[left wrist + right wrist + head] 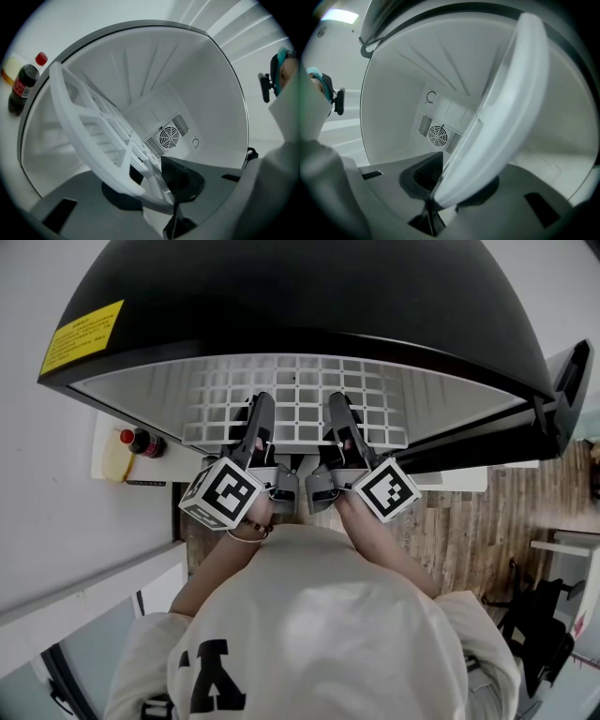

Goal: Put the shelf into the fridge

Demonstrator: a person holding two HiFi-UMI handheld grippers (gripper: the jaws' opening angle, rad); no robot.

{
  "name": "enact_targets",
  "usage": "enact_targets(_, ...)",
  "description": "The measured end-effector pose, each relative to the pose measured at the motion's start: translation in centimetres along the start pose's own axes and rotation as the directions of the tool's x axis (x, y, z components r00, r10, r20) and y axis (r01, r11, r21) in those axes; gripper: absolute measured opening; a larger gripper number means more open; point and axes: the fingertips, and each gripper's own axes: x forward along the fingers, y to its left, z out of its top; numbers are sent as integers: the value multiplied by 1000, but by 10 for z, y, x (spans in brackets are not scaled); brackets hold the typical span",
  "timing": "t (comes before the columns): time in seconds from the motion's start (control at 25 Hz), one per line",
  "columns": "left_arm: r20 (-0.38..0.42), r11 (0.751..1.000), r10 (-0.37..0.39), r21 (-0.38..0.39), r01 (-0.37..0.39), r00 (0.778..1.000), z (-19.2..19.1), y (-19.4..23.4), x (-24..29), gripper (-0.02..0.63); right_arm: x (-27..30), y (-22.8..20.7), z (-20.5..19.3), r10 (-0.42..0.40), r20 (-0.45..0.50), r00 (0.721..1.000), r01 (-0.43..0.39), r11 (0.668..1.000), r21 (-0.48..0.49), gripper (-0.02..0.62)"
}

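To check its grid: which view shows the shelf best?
The head view: the shelf shows most of its grid there, seen from above. The left gripper view shows a tilted part of it; the right gripper view, only a close, blurred rim.

The shelf (296, 409) reads as white plastic, a smooth moulded grid, faintly translucent at the rim. The fridge (281, 296) has a black top with a soft sheen and a smooth white plastic liner. The left gripper (157, 180) is matt grey plastic, its fingers (177, 171) dark and finely ribbed. The floor (478, 531) is wood plank, the sweatshirt (319, 634) pale cloth.
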Motion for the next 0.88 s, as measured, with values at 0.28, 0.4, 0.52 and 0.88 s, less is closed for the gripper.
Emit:
enact_targets(0.28,-4,1000,0,-12,0,1000,0,1,3,110,3,-1,2,-5,5,1000,5,1000,-4,100)
enact_targets(0.4,-5,1000,-1,-10,1,1000,1,1,4,110,4,-1,2,-3,6,1000,3,1000,-8,101)
enact_targets(0.52,-6,1000,-4,-9,4,1000,1,1,6,110,6,-2,3,-5,7,1000,5,1000,-6,101)
enact_targets(0.88,-6,1000,-5,-6,5,1000,3,2,12,110,11,-4,5,-9,6,1000,9,1000,-7,101)
